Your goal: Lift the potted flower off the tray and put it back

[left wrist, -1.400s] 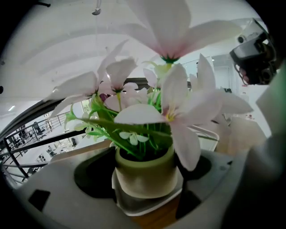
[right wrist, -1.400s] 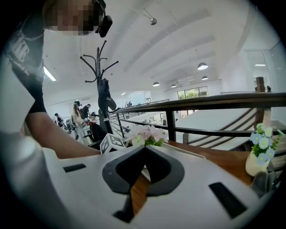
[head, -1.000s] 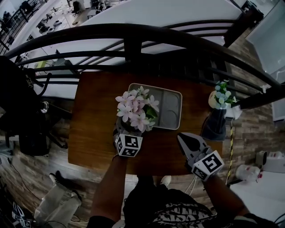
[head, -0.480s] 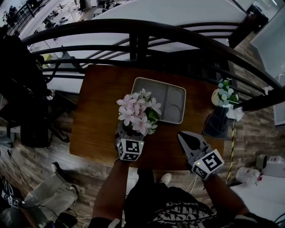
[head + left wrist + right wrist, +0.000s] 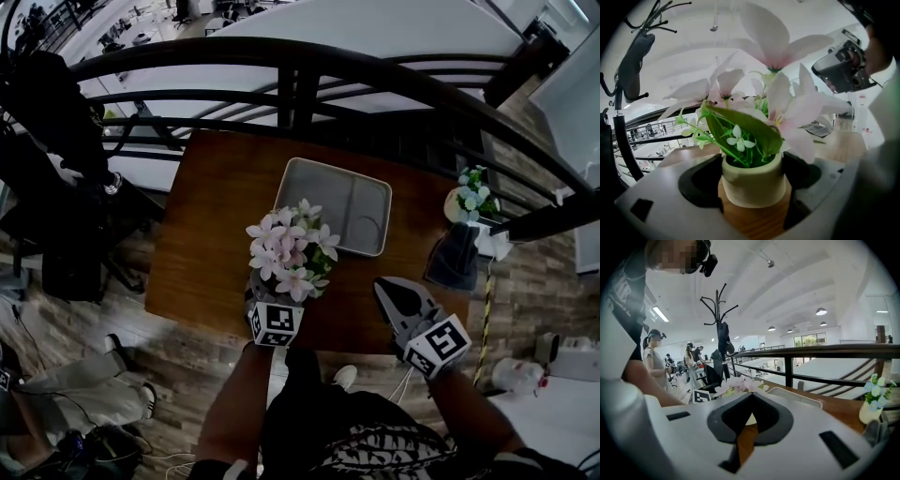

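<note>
Left gripper view: smooth round cream pot [image 5: 751, 185]

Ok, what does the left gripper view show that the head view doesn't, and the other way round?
Only the left gripper view: the cream pot clamped in the left tool. Only the head view: the whole grey tray, the right tool shut and empty, and a blue-flower vase. Both: the pink flowers and the wooden table.

Wooden table [image 5: 220, 220]: grey tray [image 5: 323, 199], blue-flower vase [image 5: 457, 208].
</note>
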Demonstrator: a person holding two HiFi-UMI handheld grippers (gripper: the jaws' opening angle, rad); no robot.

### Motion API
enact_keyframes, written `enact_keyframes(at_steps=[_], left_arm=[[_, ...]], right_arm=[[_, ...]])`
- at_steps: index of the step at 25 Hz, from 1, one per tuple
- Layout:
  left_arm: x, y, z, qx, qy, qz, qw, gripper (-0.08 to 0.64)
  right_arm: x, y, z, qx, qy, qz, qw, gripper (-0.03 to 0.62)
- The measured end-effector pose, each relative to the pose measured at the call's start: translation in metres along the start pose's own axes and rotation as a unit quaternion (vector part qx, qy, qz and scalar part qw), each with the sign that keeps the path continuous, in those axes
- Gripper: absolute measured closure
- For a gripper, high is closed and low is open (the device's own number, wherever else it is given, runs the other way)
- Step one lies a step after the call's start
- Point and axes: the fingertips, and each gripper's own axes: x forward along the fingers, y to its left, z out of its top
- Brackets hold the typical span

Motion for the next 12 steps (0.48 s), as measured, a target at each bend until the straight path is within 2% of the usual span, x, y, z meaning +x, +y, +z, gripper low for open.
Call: enact_keyframes(at_steps=[7, 12], left_arm=[[0.0, -0.004, -0.008, 0.003, 0.005, -0.006, 1.0, 0.13], [-0.012, -0.015, -0.03, -0.006, 0.018, -0.003, 0.9998, 0.135]], right_arm=[[0.001, -0.001, -0.001, -0.003, 0.006, 0.004, 1.0, 0.603], [-0.005, 0.005, -0.004, -0.002, 0.0, 0.008, 1.0, 0.603]])
